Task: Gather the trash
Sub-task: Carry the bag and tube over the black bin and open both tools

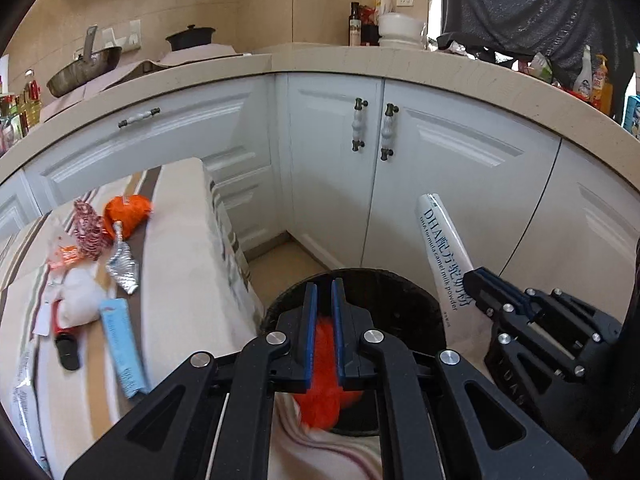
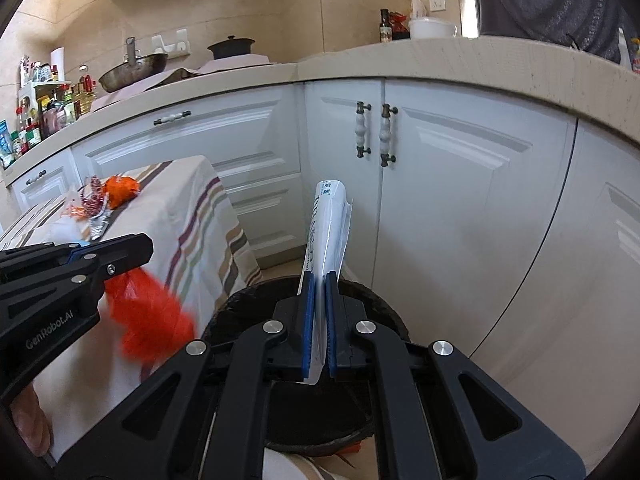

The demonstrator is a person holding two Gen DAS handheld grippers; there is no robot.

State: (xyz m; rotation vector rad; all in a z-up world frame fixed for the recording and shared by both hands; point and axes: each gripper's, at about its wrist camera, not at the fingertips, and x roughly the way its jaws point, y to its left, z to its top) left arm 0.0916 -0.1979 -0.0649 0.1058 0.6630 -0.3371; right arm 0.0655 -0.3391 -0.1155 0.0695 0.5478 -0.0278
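My left gripper point(image 1: 324, 290) is shut on a crumpled orange plastic bag point(image 1: 326, 380) that hangs below its jaws, just over the near rim of a round black bin point(image 1: 400, 312). The right gripper point(image 2: 319, 280) is shut on a long white milk-powder sachet point(image 2: 328, 228) that sticks up from its jaws, above the same bin point(image 2: 240, 308). From the left wrist view, the right gripper point(image 1: 474, 280) and its sachet point(image 1: 440, 248) hover at the bin's right side. The right wrist view shows the left gripper point(image 2: 148, 246) with the orange bag point(image 2: 152, 320) at the bin's left.
A low table under a striped cloth point(image 1: 188, 240) stands left of the bin, holding an orange wrapper point(image 1: 128, 212), a red-white wrapper point(image 1: 90, 228), a foil wrapper point(image 1: 124, 268), a blue sachet point(image 1: 120, 352) and white tissue point(image 1: 82, 296). White cabinets point(image 1: 440, 184) rise behind.
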